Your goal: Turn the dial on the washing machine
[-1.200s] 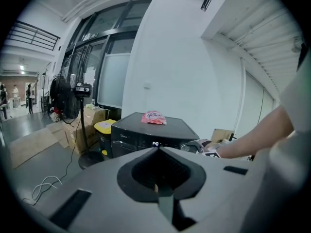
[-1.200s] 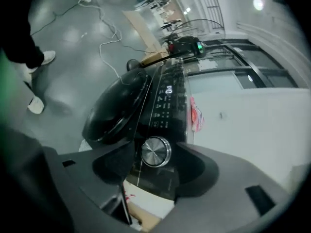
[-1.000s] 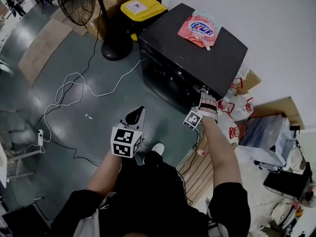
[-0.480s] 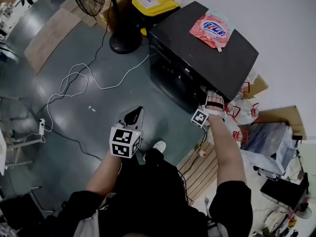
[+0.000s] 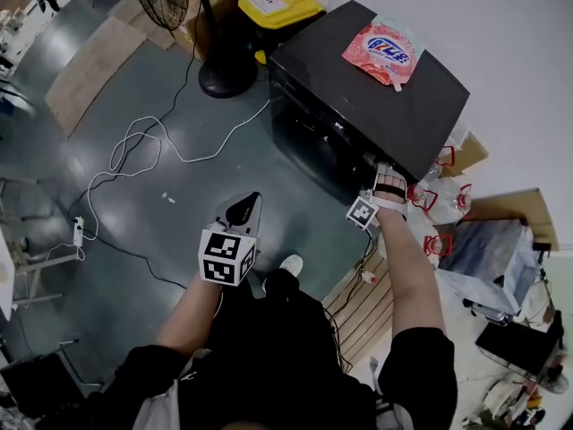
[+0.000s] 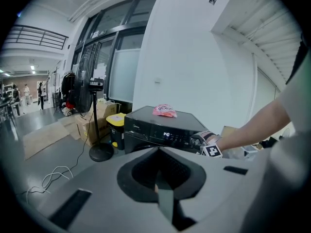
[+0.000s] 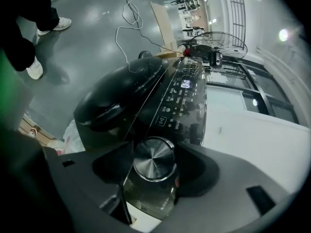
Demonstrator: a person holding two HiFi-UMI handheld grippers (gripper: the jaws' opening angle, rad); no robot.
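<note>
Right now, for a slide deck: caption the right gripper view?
Right gripper closed on the washing machine's silver dial, control panel display lit.

Brushed silver dial (image 7: 154, 159) on the black washing machine (image 7: 121, 101) panel, snug between the right claw (image 7: 154, 171) jaws.

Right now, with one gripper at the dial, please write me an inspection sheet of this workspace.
Surface: grey floor; the black washing machine has a pink pouch on top.
Job's things: metal dial on the control panel; display lit.
Clutter: plastic bags right of the machine.
Grippers: right gripper closed on the dial; left gripper shut, empty, away from the machine.
Cables: white cable looped on the floor.
Surroundings: standing fan, yellow-lidded bin, white wall.
</note>
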